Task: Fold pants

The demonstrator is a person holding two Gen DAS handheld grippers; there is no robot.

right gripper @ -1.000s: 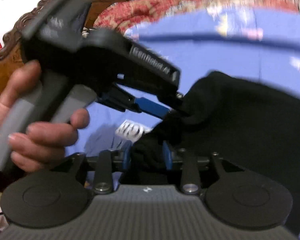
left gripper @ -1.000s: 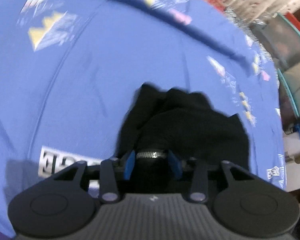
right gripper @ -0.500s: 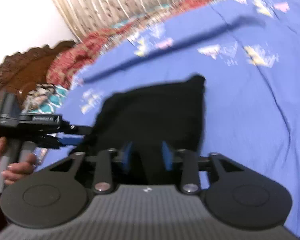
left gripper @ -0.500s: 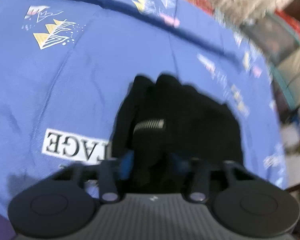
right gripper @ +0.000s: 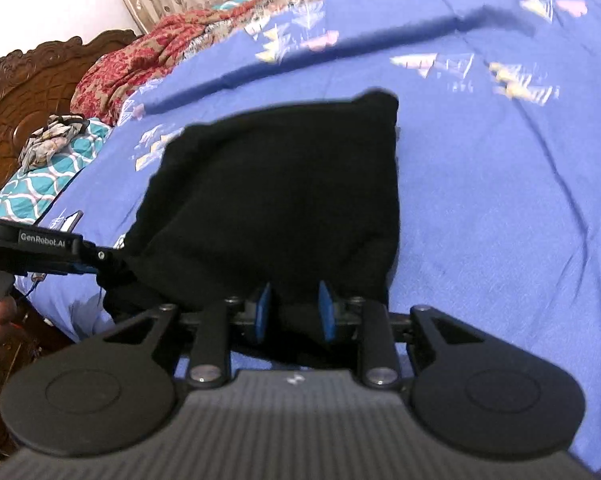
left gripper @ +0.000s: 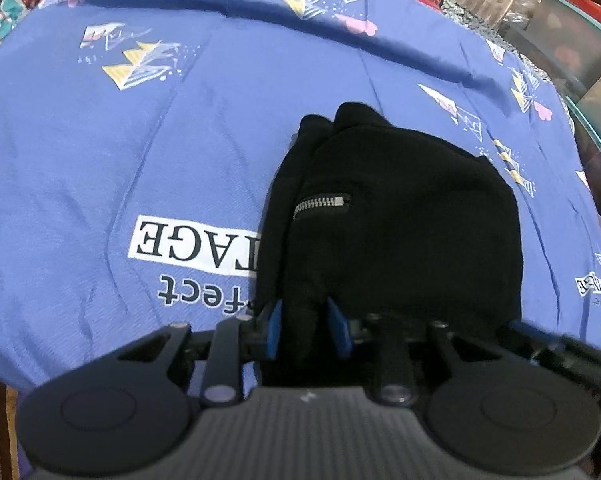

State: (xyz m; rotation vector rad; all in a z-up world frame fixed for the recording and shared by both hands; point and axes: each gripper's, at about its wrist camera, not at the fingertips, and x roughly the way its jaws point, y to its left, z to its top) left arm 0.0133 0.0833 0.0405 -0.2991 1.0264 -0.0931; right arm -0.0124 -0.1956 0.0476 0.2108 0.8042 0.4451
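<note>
Two grippers grip the near edge of the black pants (left gripper: pixel 400 220), which lie bunched in a compact fold on the blue bedsheet (left gripper: pixel 160 160), zip pocket (left gripper: pixel 320 203) up. The left gripper (left gripper: pixel 305 328) has its blue fingers (left gripper: pixel 275 330) nearly together, pinching a ridge of cloth; its jaws closed within the last second. The right gripper (right gripper: pixel 293 312) likewise clamps a fold of the hem between narrowly parted fingers (right gripper: pixel 263 312), having just eased open a little. From here, the risk as I judge it is uneven pulling: if one side drags ahead, the stacked layers could slide apart, or thick fabric could slip from a loosening pinch and leave the fold crooked.
</note>
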